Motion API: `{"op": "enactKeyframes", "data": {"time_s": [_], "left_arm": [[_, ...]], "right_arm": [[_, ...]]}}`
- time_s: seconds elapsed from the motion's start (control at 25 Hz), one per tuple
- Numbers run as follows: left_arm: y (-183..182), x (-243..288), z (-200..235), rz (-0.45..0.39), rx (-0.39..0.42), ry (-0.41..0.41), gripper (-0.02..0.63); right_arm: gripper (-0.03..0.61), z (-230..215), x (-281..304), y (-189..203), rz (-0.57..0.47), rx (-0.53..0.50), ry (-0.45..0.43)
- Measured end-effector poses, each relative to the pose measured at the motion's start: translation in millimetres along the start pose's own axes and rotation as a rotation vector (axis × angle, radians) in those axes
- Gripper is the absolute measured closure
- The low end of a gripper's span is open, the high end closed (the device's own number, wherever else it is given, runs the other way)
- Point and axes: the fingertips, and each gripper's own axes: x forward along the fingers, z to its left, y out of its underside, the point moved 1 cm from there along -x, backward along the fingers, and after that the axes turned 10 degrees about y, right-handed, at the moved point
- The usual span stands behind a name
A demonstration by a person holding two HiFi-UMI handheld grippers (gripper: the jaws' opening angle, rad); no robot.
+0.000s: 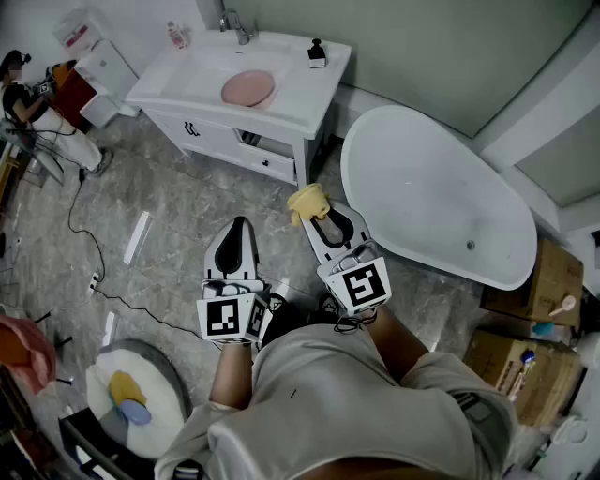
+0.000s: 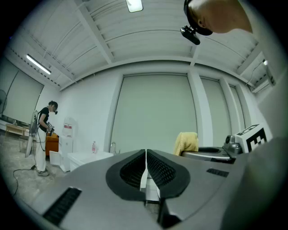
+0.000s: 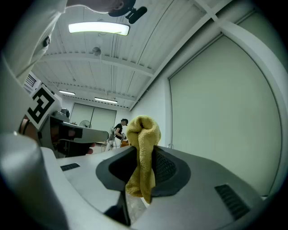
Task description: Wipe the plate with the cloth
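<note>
Right claw [image 3: 143, 161]: the 2 jaws are closed on a yellow cloth [image 3: 143, 134]. The cloth is pinched at a fold. A rounded wad stands out past the jaw tips and a loose tail hangs below the pads.

Left claw [image 2: 146, 166]: the 2 jaws are pressed together with only a hairline seam between them and nothing in it.

In the head view both claws are held side by side near the frame's centre, above a grey marbled floor [image 1: 178, 206], pointing toward 12 o'clock.

A pink plate [image 1: 248, 89] lies flat at 11 o'clock on a white vanity tabletop [image 1: 291, 94], well apart from both claws. It sits in front of a tap [image 1: 236, 23]. A small dark bottle [image 1: 317, 53] stands on the same top at the plate's 2 o'clock. A white bathtub [image 1: 431, 197] fills the 2 o'clock area. Another person [image 1: 23, 84] stands at the far 10 o'clock edge.

Handling, as a judgement: the cloth looks soft, light and nubbly, so it should flatten and drag easily, and the protruding wad is the part to press down. The plate looks stiff and smooth, possibly breakable, and may skate on the glossy top. Its near rim, at 6 o'clock, seems the place for the left claw to steady it, once opened.
</note>
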Motion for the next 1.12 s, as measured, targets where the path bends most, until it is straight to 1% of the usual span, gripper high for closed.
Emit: {"op": "enactKeyframes", "data": {"time_s": [0.08, 0.24, 0.28, 0.32, 0.4, 0.48, 0.6, 0.8, 0.92, 1.0, 1.12], "left_arm": [[-1.7, -5.8, 8.3, 0.004, -0.006, -0.010, 0.588], [-8.9, -17.5, 21.7, -0.049, -0.032, 0.003, 0.588], [-6.8, -20.2, 25.2, -0.046, -0.034, 0.007, 0.588], [-1.6, -22.9, 29.0, -0.025, -0.031, 0.004, 0.588], [9.1, -28.5, 35.4, 0.018, -0.028, -0.008, 0.588], [14.4, -34.6, 41.1, 0.041, -0.027, -0.020, 0.588], [21.8, -41.0, 55.3, 0.071, -0.024, -0.033, 0.588], [42.7, -55.1, 87.5, 0.109, -0.055, -0.050, 0.588], [46.2, -57.9, 104.7, 0.119, -0.065, -0.026, 0.588], [42.6, -56.3, 113.7, 0.119, -0.051, 0.008, 0.588], [36.2, -49.9, 125.9, 0.109, -0.025, 0.060, 0.586]], "right_arm": [[0.489, 8.1, 3.1, -4.7, -0.004, -0.007, -0.002], [0.489, 23.2, 8.8, -10.8, 0.000, -0.015, -0.001], [0.489, 26.7, 11.0, -10.4, 0.002, -0.016, -0.001], [0.489, 30.2, 12.7, -8.0, 0.012, -0.013, -0.003], [0.489, 38.0, 13.5, 2.7, 0.066, -0.001, -0.021], [0.488, 47.0, 15.5, 9.6, 0.103, 0.005, -0.048], [0.488, 60.3, 27.4, 13.8, 0.110, 0.002, -0.074], [0.488, 92.0, 49.7, 32.2, 0.145, -0.008, -0.110], [0.488, 107.9, 62.3, 30.8, 0.136, -0.015, -0.100], [0.488, 114.7, 71.7, 22.8, 0.107, -0.027, -0.079], [0.488, 118.3, 81.0, 18.0, 0.108, -0.038, -0.038]]}}
